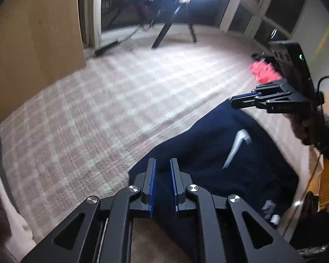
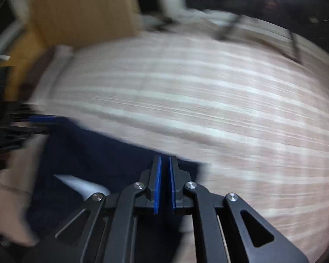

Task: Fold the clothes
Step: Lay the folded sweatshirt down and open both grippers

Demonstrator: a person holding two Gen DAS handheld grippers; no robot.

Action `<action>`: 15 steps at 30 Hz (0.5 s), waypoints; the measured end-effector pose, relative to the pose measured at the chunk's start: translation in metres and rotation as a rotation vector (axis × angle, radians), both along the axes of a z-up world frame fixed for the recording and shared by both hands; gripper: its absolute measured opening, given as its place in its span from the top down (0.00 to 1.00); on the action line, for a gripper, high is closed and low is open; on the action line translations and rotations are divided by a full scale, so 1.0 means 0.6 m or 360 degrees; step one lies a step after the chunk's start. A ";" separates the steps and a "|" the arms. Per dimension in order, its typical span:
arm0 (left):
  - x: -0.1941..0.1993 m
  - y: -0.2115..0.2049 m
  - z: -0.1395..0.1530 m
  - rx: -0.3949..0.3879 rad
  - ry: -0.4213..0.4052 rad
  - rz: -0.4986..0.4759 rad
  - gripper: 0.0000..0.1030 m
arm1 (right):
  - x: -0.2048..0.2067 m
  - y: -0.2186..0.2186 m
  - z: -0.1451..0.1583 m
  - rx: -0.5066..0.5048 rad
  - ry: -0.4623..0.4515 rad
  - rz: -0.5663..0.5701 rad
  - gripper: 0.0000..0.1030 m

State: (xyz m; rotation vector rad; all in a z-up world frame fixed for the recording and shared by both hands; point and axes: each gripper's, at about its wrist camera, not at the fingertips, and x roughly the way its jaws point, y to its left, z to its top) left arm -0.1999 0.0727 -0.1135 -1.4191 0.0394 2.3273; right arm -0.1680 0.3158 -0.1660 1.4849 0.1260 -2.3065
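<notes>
A navy garment [image 1: 219,153] with a white swoosh logo [image 1: 236,146] lies crumpled on the plaid bed cover [image 1: 120,100]. My left gripper [image 1: 163,164] hovers over its near left edge, jaws a little apart, with dark cloth showing between them. My right gripper [image 1: 234,102] shows at the right of the left wrist view, above the garment's far edge, held in a hand. In the blurred right wrist view my right gripper [image 2: 164,162] is over the garment [image 2: 94,160], jaws nearly together. The left gripper [image 2: 41,120] shows at the left there.
A ring light on a black tripod [image 1: 164,32] stands beyond the bed. A wooden panel [image 1: 33,32] rises at the left. A pink item [image 1: 263,72] lies at the bed's right edge beside a black device [image 1: 291,61].
</notes>
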 end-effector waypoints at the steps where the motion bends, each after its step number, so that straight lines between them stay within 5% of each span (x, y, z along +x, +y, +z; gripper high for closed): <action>1: -0.008 -0.008 -0.013 -0.0005 -0.0022 0.0027 0.90 | -0.002 0.012 0.003 -0.0037 0.0001 -0.0044 0.97; 3: -0.017 -0.027 -0.019 -0.0015 -0.0028 0.0108 0.89 | -0.003 0.033 0.010 -0.0101 0.0007 -0.0122 0.92; 5: -0.012 -0.047 -0.002 -0.0167 0.0025 0.0239 0.92 | 0.015 0.035 0.027 -0.0090 0.0040 -0.0114 0.92; 11: 0.095 -0.050 0.062 0.0075 0.0025 0.0171 0.90 | 0.128 0.023 0.058 -0.0231 -0.0012 0.0028 0.88; 15: 0.190 -0.006 0.050 0.0194 -0.0102 0.0023 0.90 | 0.202 0.033 0.034 -0.0248 -0.0144 0.0111 0.87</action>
